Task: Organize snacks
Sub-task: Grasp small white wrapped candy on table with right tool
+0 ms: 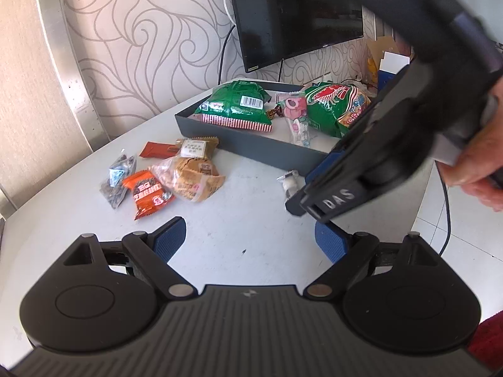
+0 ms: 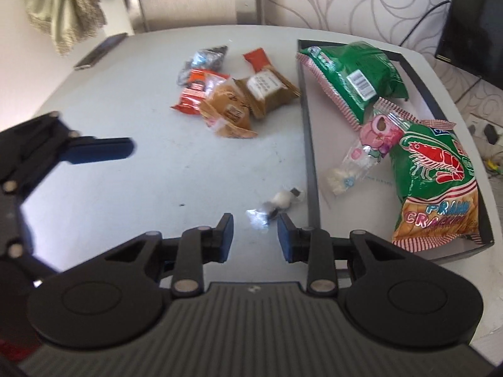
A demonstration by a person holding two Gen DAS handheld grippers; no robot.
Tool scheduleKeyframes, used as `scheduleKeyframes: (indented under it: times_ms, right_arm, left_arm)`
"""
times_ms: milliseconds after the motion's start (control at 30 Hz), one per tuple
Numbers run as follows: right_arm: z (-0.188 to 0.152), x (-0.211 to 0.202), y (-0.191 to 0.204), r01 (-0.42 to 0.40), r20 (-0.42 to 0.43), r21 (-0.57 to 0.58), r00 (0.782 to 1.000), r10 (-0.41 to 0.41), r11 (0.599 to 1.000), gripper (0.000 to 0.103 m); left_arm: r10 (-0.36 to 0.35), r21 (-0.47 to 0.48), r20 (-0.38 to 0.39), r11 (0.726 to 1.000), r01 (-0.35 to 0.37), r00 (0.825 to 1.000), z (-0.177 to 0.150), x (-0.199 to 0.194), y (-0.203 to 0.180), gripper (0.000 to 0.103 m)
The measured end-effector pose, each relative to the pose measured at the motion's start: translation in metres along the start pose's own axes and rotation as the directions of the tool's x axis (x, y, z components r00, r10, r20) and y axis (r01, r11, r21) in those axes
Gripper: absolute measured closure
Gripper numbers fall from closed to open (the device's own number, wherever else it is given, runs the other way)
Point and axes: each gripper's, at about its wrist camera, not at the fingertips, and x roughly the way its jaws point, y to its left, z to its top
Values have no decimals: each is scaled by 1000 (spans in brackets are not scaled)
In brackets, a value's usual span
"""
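Right gripper [image 2: 255, 237] jaws part-closed, nothing gripped — a wrapped candy [image 2: 276, 207] lay on the desk [image 2: 125, 188] just ahead of them, beside the tray [image 2: 309, 157]. Left gripper [image 1: 248, 238] jaws wide, empty. Step likely: picking the candy. Next — lower, straddle it, close, lift into tray.

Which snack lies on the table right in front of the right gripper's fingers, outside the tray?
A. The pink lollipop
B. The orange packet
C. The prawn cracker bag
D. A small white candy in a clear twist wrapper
D: the small white candy lies on the table, beside the dark tray, just ahead of the right gripper.
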Motion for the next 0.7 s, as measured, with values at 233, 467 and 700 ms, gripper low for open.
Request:
scheduleKeyframes:
  times_ms: [233, 467, 700]
  right_arm:
    - [7, 13, 6, 14, 1, -35, 1000, -14, 999, 71]
    - [12, 17, 4, 3, 2, -77, 1000, -3, 997, 76]
    - [8, 15, 5, -42, -9, -124, 999, 41, 991, 84]
  left_arm:
    - [34, -19, 3, 999, -34, 999, -4, -7, 12, 11]
    - [77, -108, -23, 991, -79, 997, -5, -4, 34, 11]
    - [110, -221, -45, 968, -117, 993, 8, 11, 55, 11]
